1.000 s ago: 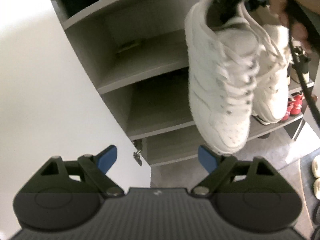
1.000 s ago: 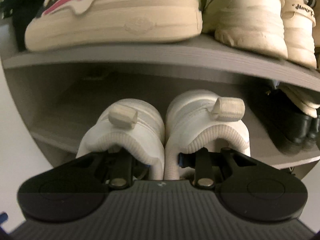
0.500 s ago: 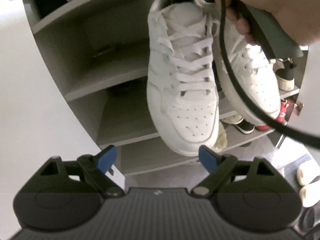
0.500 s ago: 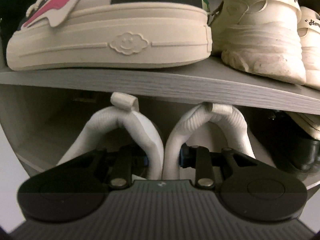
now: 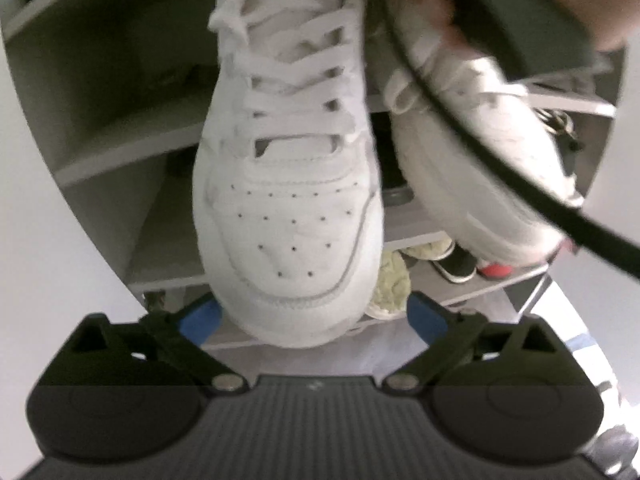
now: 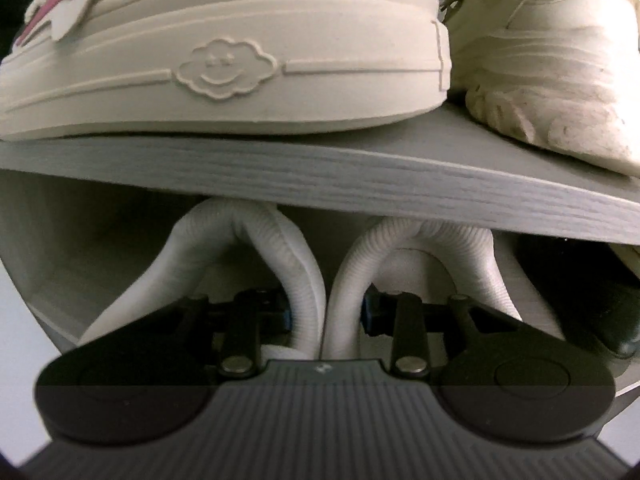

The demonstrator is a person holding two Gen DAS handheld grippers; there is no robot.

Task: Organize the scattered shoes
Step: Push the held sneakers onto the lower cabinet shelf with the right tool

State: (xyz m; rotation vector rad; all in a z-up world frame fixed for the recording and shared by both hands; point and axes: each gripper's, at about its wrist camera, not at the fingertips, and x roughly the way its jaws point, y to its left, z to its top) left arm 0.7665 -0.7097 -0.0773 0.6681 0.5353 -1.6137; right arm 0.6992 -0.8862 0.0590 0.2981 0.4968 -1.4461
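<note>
Shelf (image 6: 320, 176) grey woodgrain; right claw (image 6: 325, 316) pinches white sneakers' (image 6: 304, 280) collars beneath, apparently airborne; left claw (image 5: 314, 316) spread, empty.

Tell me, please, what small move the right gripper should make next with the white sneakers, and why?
Probably lower the pair slightly before pushing in. The right gripper is shut on the inner collars of the white sneakers, whose heel tops sit right at the front edge of the grey shelf above, under the cloud-embossed clog. The left gripper hangs open.
</note>
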